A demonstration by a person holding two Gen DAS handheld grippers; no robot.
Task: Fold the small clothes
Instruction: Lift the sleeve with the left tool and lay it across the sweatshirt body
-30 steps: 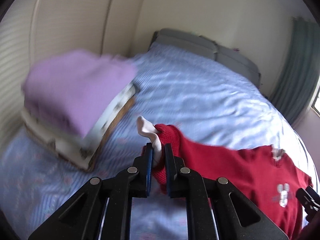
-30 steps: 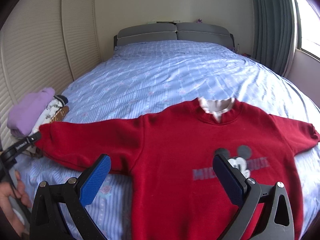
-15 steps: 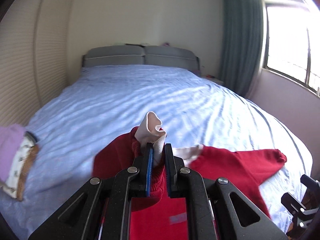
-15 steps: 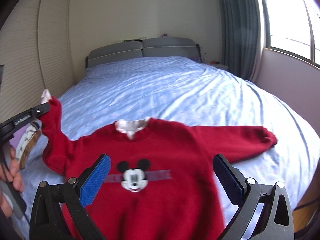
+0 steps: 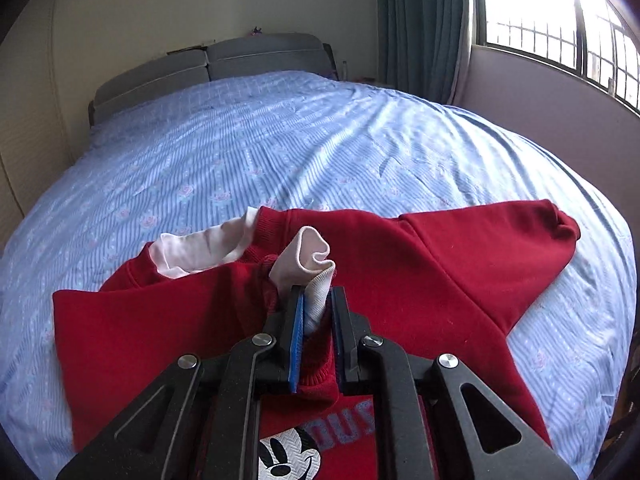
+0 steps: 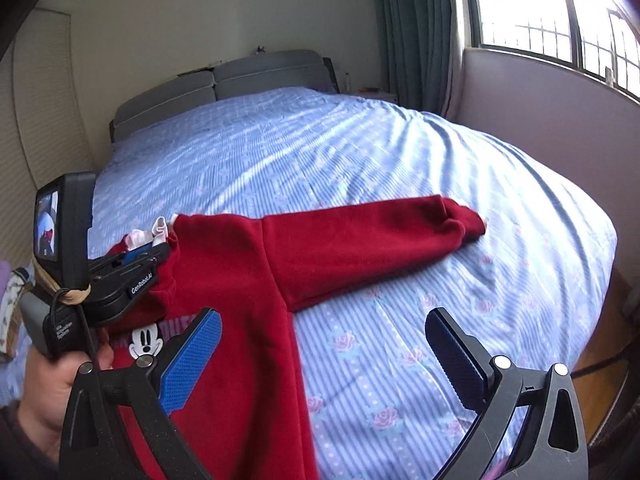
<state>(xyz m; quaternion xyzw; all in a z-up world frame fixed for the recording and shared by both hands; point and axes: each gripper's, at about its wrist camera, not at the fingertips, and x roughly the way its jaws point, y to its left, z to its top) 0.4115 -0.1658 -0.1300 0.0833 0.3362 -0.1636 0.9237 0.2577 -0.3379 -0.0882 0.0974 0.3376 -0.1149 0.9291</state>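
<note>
A small red sweatshirt (image 5: 460,280) with a Mickey Mouse print (image 5: 288,460) and a white inner collar (image 5: 200,248) lies on the blue bed. My left gripper (image 5: 314,308) is shut on the left sleeve cuff (image 5: 310,264), red with a white lining, and holds it over the chest below the collar. In the right wrist view the left gripper (image 6: 152,250) shows at the left over the sweatshirt (image 6: 240,280). The right sleeve (image 6: 380,236) lies stretched out to the right. My right gripper (image 6: 320,344) is open and empty above the sweatshirt's right side.
The bed (image 6: 320,152) has a blue striped rose-print sheet and a grey headboard (image 6: 224,76). A window (image 6: 560,20) and green curtain (image 6: 416,32) are at the right. Folded clothes (image 6: 10,300) show at the left edge. The bed's right edge drops to a wooden floor (image 6: 600,344).
My left gripper carried the left sleeve cuff to the right, folding the sleeve across the chest. My right gripper moved right, toward the outstretched right sleeve, still open.
</note>
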